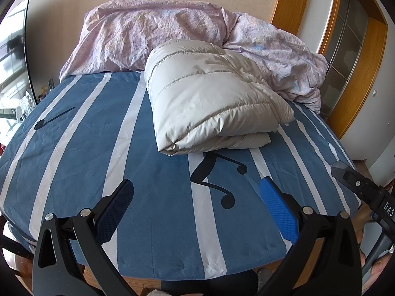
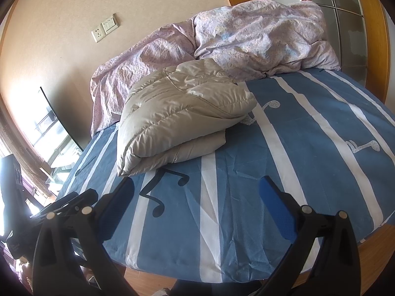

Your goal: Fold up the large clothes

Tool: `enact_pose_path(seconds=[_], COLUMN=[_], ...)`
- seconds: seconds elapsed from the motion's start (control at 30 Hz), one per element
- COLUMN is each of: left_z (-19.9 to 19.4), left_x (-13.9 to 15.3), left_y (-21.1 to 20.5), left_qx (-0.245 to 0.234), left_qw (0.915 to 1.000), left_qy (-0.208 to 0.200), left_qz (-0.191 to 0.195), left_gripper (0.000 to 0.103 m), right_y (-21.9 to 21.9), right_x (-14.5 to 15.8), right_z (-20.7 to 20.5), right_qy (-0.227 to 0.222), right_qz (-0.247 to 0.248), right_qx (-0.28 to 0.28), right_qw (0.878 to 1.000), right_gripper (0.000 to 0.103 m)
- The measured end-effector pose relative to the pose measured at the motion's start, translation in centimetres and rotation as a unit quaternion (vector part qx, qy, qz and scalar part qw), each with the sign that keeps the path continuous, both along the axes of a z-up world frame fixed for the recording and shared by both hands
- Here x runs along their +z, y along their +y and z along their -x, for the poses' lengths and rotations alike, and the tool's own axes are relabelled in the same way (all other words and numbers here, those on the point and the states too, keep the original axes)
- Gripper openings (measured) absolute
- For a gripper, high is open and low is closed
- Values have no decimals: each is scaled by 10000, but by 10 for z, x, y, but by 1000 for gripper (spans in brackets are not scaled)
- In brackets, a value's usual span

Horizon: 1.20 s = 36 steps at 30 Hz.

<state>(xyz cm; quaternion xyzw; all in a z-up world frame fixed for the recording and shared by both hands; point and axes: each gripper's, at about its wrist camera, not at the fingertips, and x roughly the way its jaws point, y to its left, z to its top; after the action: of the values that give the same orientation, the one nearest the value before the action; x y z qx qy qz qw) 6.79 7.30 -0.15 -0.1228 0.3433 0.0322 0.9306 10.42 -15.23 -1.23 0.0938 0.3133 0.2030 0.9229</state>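
Hovering over the near edge of the bed [image 1: 74, 153], the left gripper [image 1: 196, 193] and right gripper [image 2: 196, 192] both have their jaws wide apart and empty. Beyond them, past the black music notes on the blue-and-white striped sheet, the jacket [image 1: 212, 96] lies as a puffy, shiny beige bundle, quilted in bands and doubled over itself. Folding looks finished or nearly so; any next move would be squaring its loose lower layer. Behind the jacket slumps a crumpled pink quilt [image 1: 153, 32].
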Motion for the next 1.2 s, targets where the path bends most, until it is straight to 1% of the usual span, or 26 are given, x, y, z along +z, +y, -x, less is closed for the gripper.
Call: enact_pose_path(seconds=[0.63,1.2], left_z=[-1,-4], left_x=[-3,-7], left_y=[-3,-3], left_qx=[-35,-108], left_qw=[10000,9999], left_qy=[5,15], left_qz=[1,121], left_gripper=[102,102], right_y=[0,-1], right_x=[-1,-1], right_z=[-1,-3], right_qy=[13,16], right_qz=[-9,-12], right_qx=[-10,-15], right_qw=[10000,10000], right_gripper=[101,101])
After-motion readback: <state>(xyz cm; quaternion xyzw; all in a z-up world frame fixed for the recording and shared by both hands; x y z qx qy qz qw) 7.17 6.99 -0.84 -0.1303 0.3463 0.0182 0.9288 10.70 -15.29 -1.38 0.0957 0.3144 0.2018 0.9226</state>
